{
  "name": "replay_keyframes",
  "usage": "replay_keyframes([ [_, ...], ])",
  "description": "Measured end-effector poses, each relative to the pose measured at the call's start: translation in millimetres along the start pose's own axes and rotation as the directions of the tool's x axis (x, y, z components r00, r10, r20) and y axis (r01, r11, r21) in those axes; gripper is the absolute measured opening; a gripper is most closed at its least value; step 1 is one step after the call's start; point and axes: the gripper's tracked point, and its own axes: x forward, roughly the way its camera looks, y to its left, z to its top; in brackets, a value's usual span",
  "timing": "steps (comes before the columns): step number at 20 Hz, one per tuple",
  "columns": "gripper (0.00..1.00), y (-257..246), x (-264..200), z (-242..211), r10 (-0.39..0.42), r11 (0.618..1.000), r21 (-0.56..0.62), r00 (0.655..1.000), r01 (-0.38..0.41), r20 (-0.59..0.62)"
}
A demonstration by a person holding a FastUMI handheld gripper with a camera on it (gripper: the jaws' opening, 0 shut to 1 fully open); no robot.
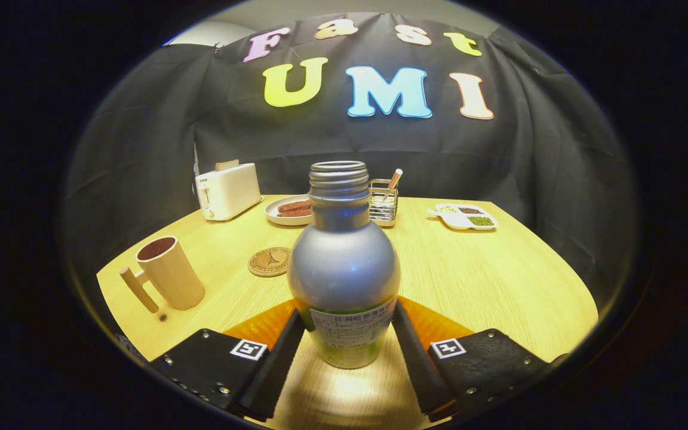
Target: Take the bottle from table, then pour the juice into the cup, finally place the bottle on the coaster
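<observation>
- Table (pixel 469 280): wooden, and carries everything, so each move is short.
- Bottle (pixel 344 269): upright between the fingers, uncapped, silvery with a white label low down. The gripper (pixel 344 334) has closed its fingers against both sides at the label, a low hold that I judge steady for tipping.
- Cup (pixel 168 272): ahead and left of the fingers, mouth open for pouring.
- Coaster (pixel 269 261): just beyond the bottle, left, bare and awaiting it.
</observation>
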Motion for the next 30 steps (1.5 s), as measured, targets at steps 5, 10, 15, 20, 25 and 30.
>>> replay_keyframes([
  [5, 0.76, -2, 4, 1, -0.04, 0.999, -0.001, 0.999, 0.04, -0.034],
  [10, 0.76, 7, -1, 9, -0.034, 0.999, -0.026, 0.996, 0.032, -0.081],
  [15, 0.75, 14, -7, 28, -0.037, 0.993, -0.119, 0.996, 0.027, -0.081],
  [20, 0.75, 23, -15, 50, -0.051, 0.971, -0.235, 0.996, 0.034, -0.066],
  [25, 0.76, 44, -16, 58, -0.024, 0.936, -0.353, 0.998, 0.001, -0.062],
  [30, 0.76, 67, -13, 63, -0.015, 0.905, -0.425, 0.997, -0.017, -0.071],
])
